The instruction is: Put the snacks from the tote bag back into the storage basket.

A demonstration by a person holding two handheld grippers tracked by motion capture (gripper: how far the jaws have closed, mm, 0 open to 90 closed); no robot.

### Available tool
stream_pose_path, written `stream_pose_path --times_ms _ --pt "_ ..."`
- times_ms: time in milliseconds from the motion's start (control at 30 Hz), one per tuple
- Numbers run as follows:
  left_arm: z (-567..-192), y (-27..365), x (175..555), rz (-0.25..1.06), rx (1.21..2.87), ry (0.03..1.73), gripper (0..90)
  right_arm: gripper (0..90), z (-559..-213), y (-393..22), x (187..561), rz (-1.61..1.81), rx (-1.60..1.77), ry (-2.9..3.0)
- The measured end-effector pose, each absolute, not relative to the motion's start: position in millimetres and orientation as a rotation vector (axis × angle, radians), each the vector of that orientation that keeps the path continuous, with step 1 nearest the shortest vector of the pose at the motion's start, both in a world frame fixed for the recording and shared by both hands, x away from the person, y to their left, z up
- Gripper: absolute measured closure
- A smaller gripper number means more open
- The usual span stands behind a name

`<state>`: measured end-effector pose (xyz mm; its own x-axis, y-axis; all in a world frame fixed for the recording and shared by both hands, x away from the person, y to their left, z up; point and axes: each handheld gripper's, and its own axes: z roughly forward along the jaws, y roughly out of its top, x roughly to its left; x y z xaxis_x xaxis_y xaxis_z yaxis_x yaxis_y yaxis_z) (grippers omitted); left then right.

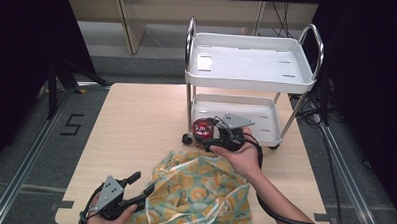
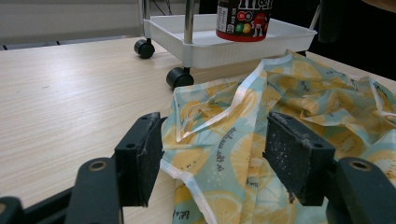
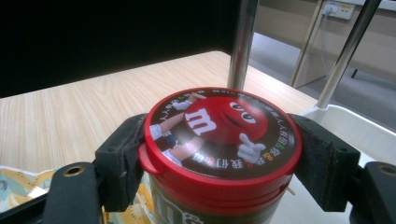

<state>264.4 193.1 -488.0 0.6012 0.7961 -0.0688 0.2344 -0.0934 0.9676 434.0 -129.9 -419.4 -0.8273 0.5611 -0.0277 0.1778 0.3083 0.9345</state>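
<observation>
Nearest my high view, at the bottom left of the frame, sits my left gripper, held in a hand at the near table edge. Its jaws stand apart, and in the left gripper view the lemon-print cloth lies between the two black pads without either one pressing on it: the left pad sits just at the cloth's white-trimmed hem, the right pad over its folds. So that gripper is open, straddling the cloth edge.

From above, the cloth spreads crumpled across the lower middle of the wooden table, running out past the bottom edge of the frame.

My right gripper sits just above the cloth, near the frame's centre, with the right hand beneath it. It is clamped on a candy canister with a red lid (cartoon candy figure on top). In the right gripper view both pads press against the lid's rim from either side, and the canister stands upright in the grip.

Behind it, in the upper middle of the high view, stands a white two-tier cart on black casters. The canister is at the lower tray's near left corner, beside a chrome post; I cannot tell whether it rests on the tray.
</observation>
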Motion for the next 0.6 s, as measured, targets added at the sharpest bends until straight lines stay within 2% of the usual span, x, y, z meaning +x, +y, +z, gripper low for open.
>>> stream_pose_path --times_ms 600 --pt "-487.3 192.8 262.3 0.584 1.634 0.902 36.2 26.5 -414.9 -133.7 443.4 1.484 0.697 2.215"
